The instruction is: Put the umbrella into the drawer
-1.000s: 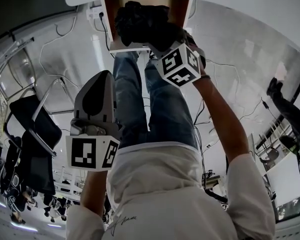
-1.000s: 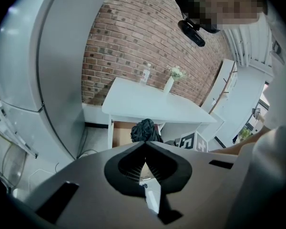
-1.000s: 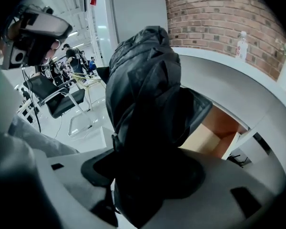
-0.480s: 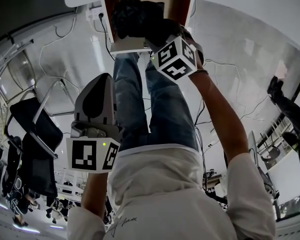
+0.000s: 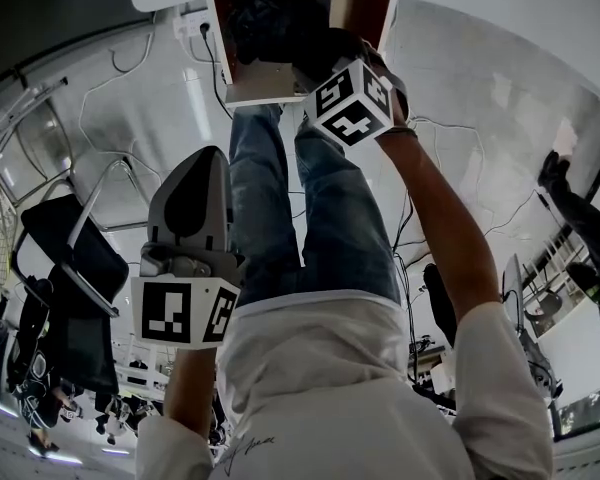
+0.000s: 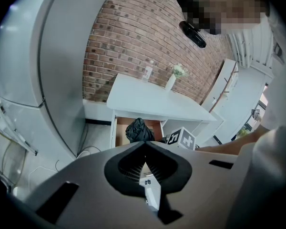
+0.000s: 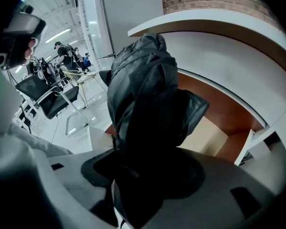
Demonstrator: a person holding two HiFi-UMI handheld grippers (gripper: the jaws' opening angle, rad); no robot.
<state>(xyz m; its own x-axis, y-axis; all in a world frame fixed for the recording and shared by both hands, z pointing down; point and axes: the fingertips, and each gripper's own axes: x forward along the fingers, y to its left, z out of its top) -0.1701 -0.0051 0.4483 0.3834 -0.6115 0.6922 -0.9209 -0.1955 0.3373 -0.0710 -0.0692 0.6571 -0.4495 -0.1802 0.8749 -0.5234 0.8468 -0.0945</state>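
A folded black umbrella (image 7: 148, 104) sticks up out of my right gripper (image 7: 148, 175), which is shut on its lower end. Behind it is the open drawer (image 7: 214, 128), brown inside, under a white tabletop (image 7: 229, 23). In the head view the umbrella (image 5: 275, 28) hangs over the drawer (image 5: 360, 18), with the right gripper (image 5: 320, 68) and its marker cube just below it. The left gripper (image 5: 200, 156) is held back at the left, over the floor, jaws shut and empty. The left gripper view shows its tips (image 6: 144, 144) touching, with the umbrella (image 6: 139, 129) far ahead.
A black office chair (image 5: 65, 258) stands at the left and cables run over the floor. Another person (image 5: 580, 218) stands at the right. A bottle (image 6: 148, 70) and a vase (image 6: 170, 82) stand on the white table (image 6: 152, 101) by a brick wall. A grey pillar (image 6: 62, 56) rises at the left.
The right gripper has carried the umbrella a little further towards and over the open drawer. The left gripper has stayed where it was.
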